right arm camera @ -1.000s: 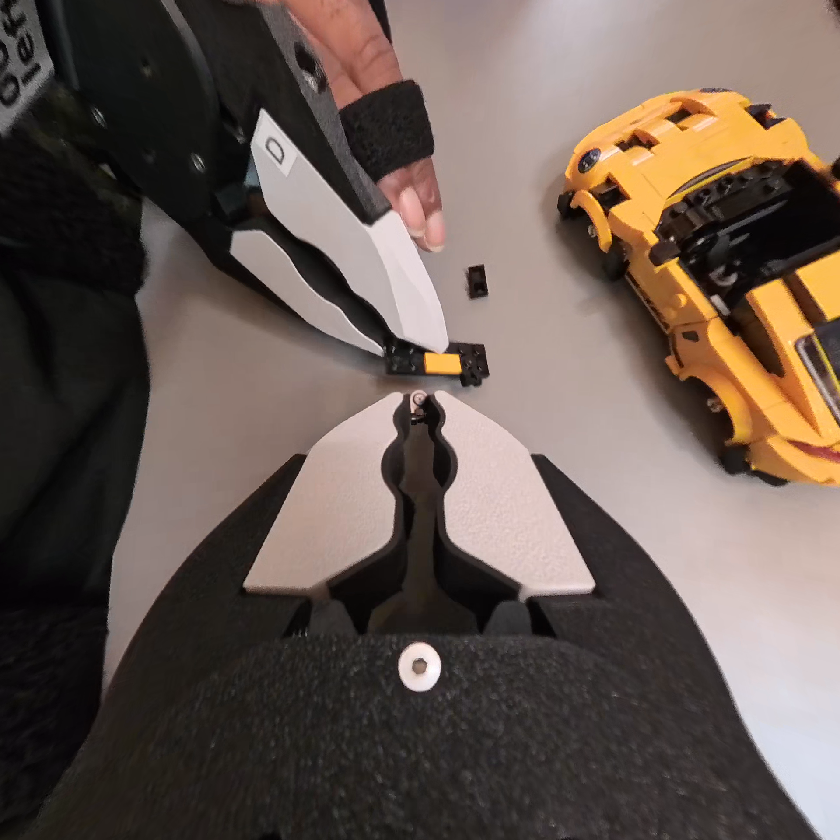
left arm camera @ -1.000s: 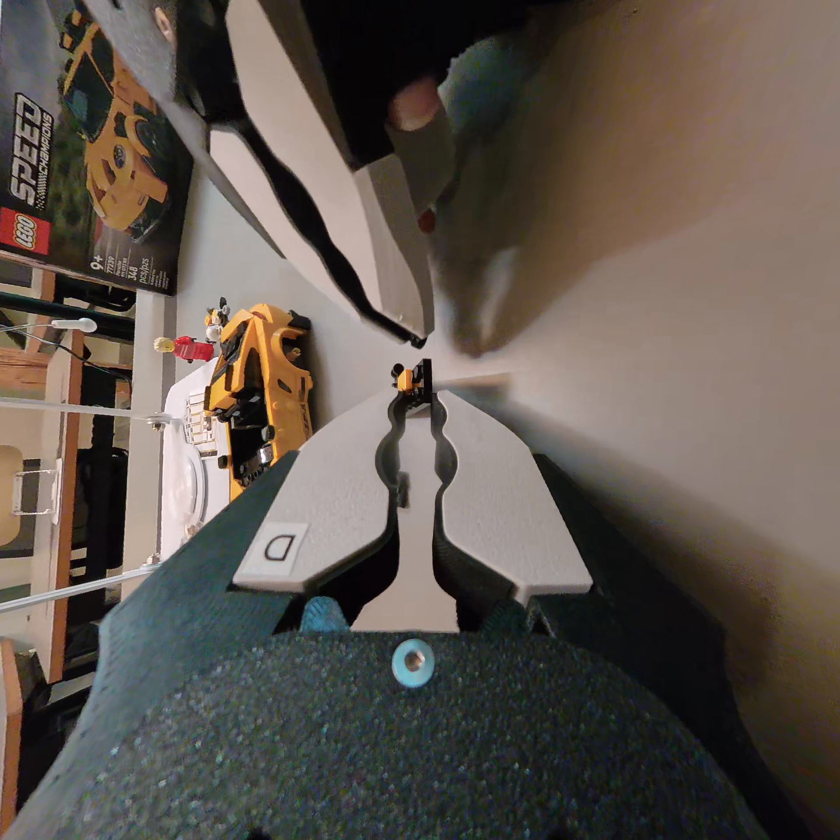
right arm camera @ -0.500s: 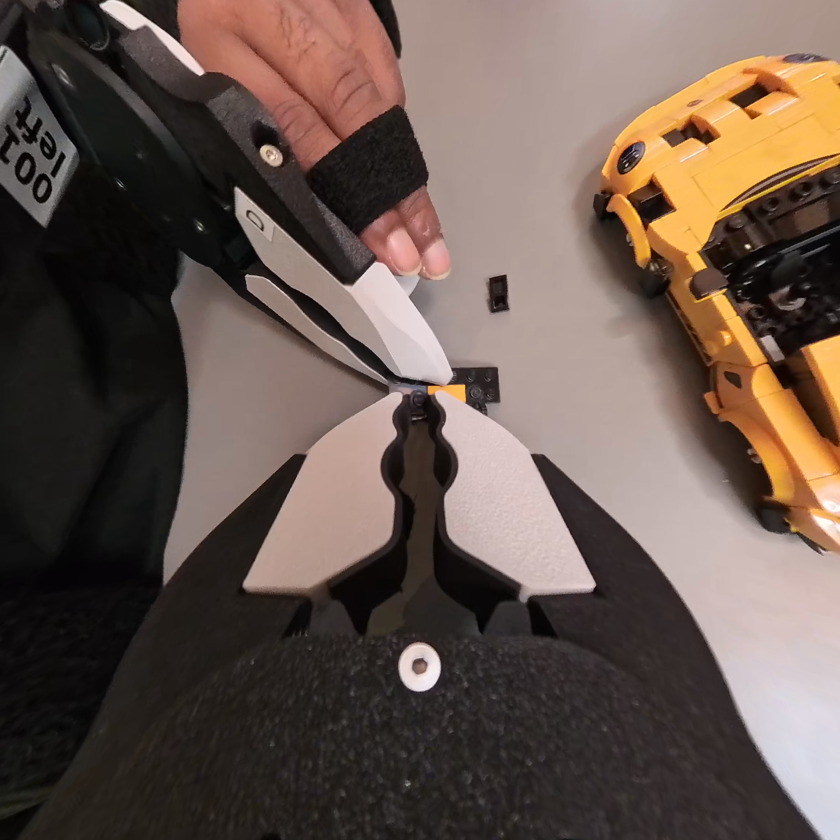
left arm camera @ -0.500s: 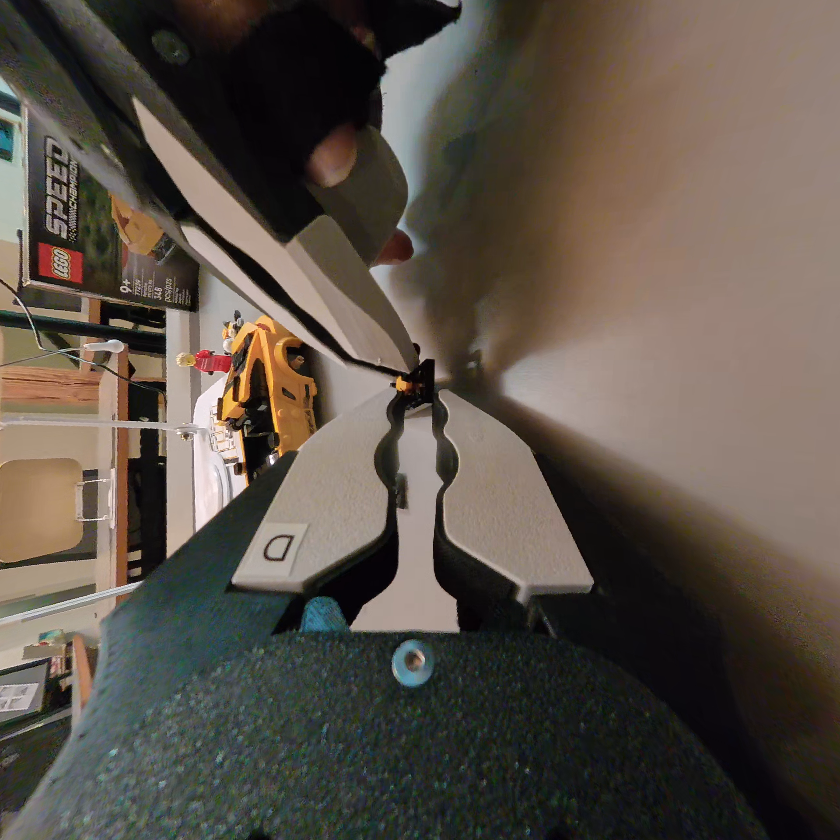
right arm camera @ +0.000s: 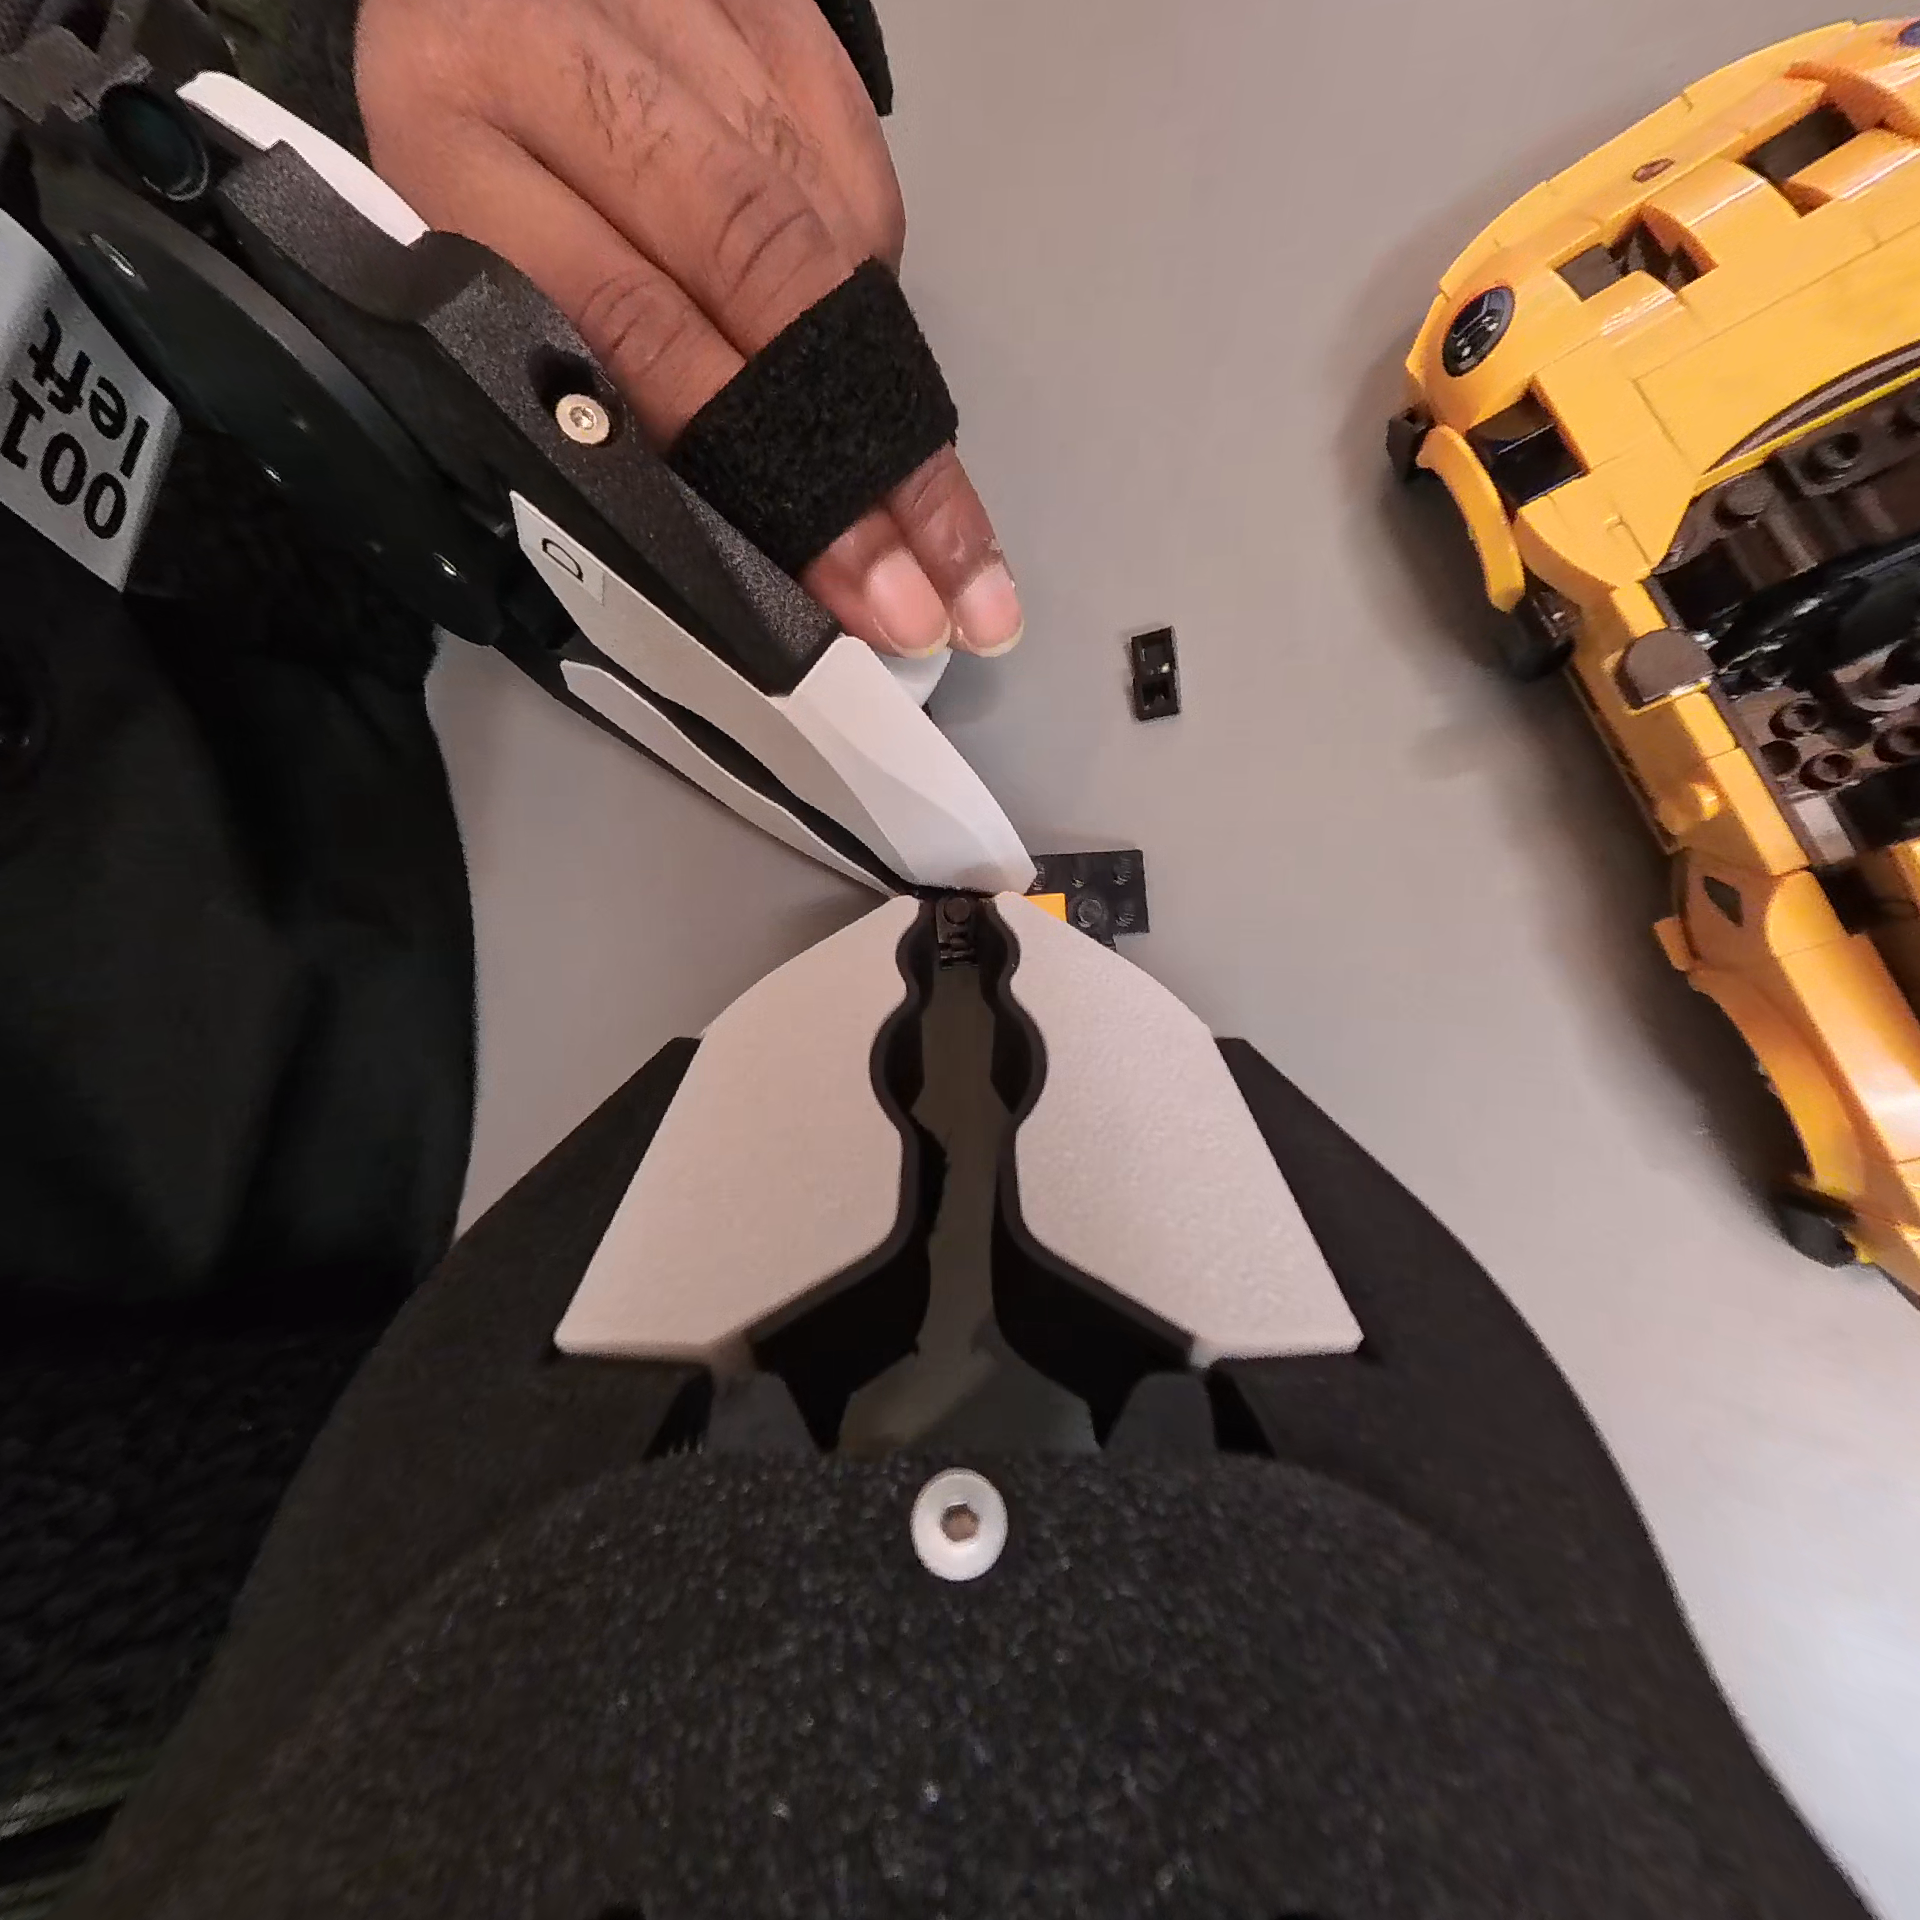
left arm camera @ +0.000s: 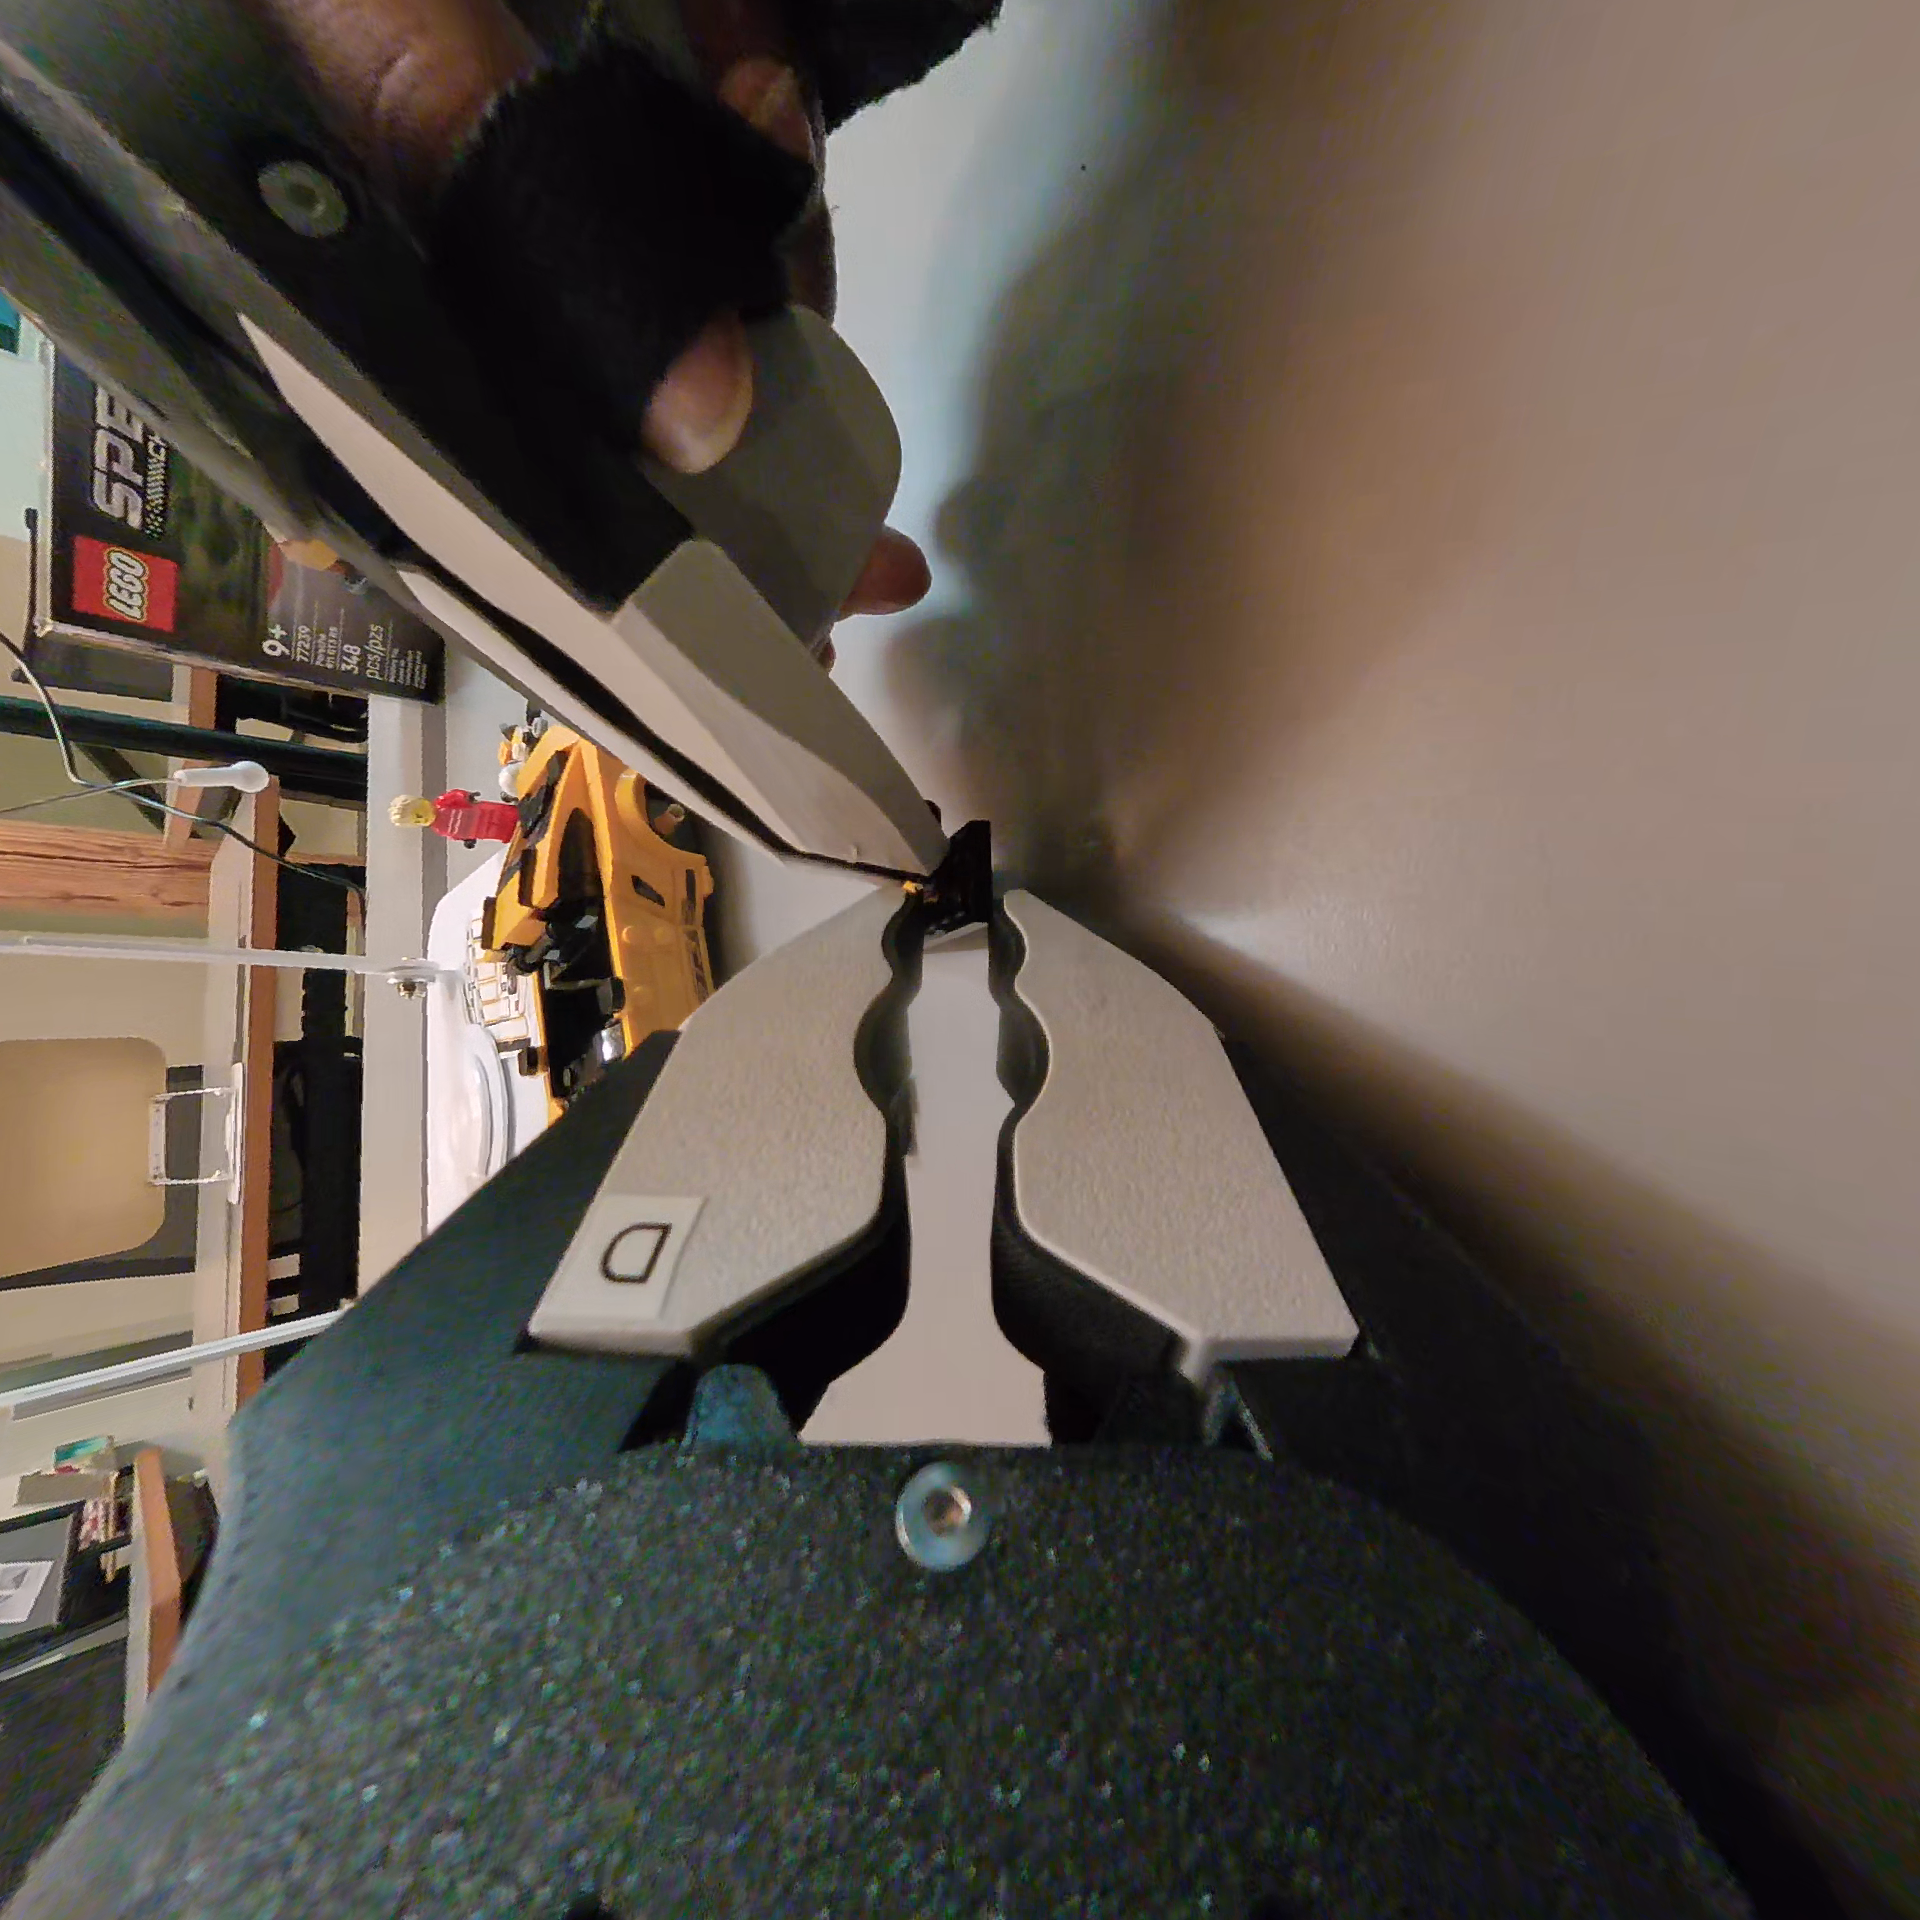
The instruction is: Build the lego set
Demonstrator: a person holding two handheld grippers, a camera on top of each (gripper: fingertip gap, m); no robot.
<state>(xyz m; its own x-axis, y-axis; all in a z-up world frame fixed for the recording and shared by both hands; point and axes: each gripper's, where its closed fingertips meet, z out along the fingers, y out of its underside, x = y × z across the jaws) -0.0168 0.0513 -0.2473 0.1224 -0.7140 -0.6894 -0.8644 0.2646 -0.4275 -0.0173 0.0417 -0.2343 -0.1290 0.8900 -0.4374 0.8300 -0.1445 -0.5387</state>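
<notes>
Lego plate point(right arm camera: 1091, 899) between closed hand-held grippers

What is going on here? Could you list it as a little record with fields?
Surface: grey table
Left gripper: shut on black-and-yellow plate assembly
Right gripper: shut on small black piece, held against the assembly
Loose part: black brick, lying apart on the table
Model: yellow car, partly built, to the right
Background: set box, red minifigure
</notes>
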